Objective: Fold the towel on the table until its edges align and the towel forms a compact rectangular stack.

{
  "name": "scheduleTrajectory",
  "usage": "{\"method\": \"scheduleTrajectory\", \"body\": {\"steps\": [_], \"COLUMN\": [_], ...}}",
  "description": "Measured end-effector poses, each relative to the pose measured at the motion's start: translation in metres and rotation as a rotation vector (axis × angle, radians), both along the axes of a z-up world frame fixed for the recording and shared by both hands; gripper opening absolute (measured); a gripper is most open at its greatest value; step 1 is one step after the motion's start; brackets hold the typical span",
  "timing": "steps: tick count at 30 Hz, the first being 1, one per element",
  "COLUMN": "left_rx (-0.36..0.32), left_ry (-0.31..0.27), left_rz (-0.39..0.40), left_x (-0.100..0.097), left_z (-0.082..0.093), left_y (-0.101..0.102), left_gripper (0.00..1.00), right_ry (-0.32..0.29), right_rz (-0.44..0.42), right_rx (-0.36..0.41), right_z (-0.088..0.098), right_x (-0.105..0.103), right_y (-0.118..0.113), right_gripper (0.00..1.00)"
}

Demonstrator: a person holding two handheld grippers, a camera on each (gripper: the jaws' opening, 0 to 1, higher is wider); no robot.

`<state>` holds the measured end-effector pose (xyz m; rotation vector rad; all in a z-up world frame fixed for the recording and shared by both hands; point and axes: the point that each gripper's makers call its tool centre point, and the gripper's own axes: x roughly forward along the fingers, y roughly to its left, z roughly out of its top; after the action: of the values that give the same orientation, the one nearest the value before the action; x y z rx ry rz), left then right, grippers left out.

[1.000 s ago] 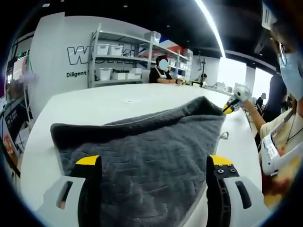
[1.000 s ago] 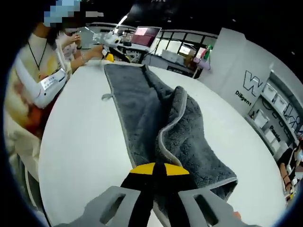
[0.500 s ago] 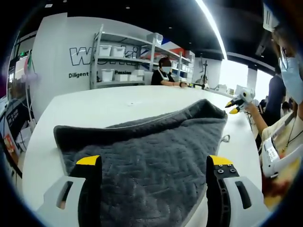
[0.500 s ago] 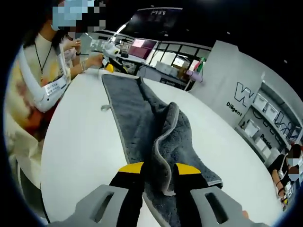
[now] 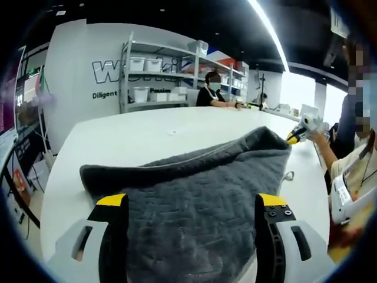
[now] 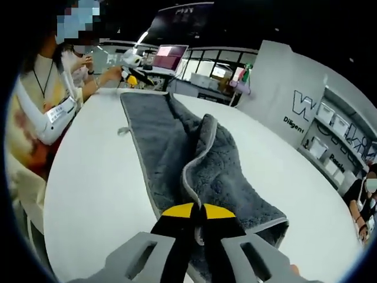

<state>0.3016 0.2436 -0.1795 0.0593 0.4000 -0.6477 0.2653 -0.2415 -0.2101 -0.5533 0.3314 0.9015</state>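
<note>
Right gripper [image 6: 198,211] — pinched on towel [image 6: 227,168]

Grey towel [image 6: 177,147] on white table [image 6: 94,188]

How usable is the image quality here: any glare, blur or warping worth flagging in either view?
Left gripper view: strong fisheye bowing of the table; the ceiling light strip and bright windows at right are blown out; the towel weave stays sharp. Right gripper view: evenly lit, the towel edge crisp, the far background soft, the wall lettering curved near the rim.
</note>
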Motion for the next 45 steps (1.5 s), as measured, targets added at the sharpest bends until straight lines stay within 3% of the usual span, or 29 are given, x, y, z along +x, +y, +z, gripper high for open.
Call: {"method": "scheduleTrajectory", "body": {"steps": [3, 6, 9, 16, 20, 24, 28, 31, 35, 38, 45], "left_rx": [0.017, 0.08, 0.155, 0.367, 0.523, 0.541, 0.616, 0.744, 0.865, 0.868, 0.803], "left_ry": [-0.013, -0.022, -0.061, -0.16, -0.144, -0.156, -0.185, -0.207, -0.232, -0.281, -0.294], "left_rz": [0.019, 0.041, 0.045, 0.025, 0.036, 0.045, 0.076, 0.095, 0.083, 0.058, 0.09], "left_x": [0.008, 0.022, 0.041, 0.079, 0.093, 0.105, 0.117, 0.129, 0.137, 0.14, 0.144], "left_z": [0.006, 0.008, 0.011, 0.015, 0.005, 0.005, 0.005, 0.001, -0.008, -0.007, -0.002], "left_y": [0.009, 0.022, 0.033, 0.052, 0.065, 0.07, 0.083, 0.098, 0.105, 0.1, 0.104], "left_gripper": [0.83, 0.81, 0.72, 0.62, 0.56, 0.41, 0.37, 0.32, 0.26, 0.15, 0.03], "right_ry": [0.004, -0.004, -0.002, 0.007, 0.006, 0.006, 0.009, 0.007, 0.005, 0.0, -0.069], "right_rz": [0.019, 0.017, 0.007, -0.009, -0.016, -0.027, -0.032, -0.034, -0.039, -0.049, -0.156], "right_rx": [-0.015, -0.037, -0.027, -0.01, 0.001, 0.013, 0.014, 0.017, 0.017, 0.018, 0.056], "right_z": [-0.001, -0.002, -0.002, 0.001, 0.003, 0.002, 0.0, 0.001, 0.001, 0.001, 0.023], "right_x": [-0.008, -0.012, -0.012, -0.011, -0.011, -0.011, -0.011, -0.011, -0.011, -0.011, 0.006], "right_y": [0.001, -0.003, -0.006, -0.014, -0.017, -0.016, -0.016, -0.018, -0.019, -0.019, -0.038], "right_gripper": [0.0, 0.0, 0.0, 0.0, 0.0, 0.0, 0.0, 0.0, 0.0, 0.0, 0.0]}}
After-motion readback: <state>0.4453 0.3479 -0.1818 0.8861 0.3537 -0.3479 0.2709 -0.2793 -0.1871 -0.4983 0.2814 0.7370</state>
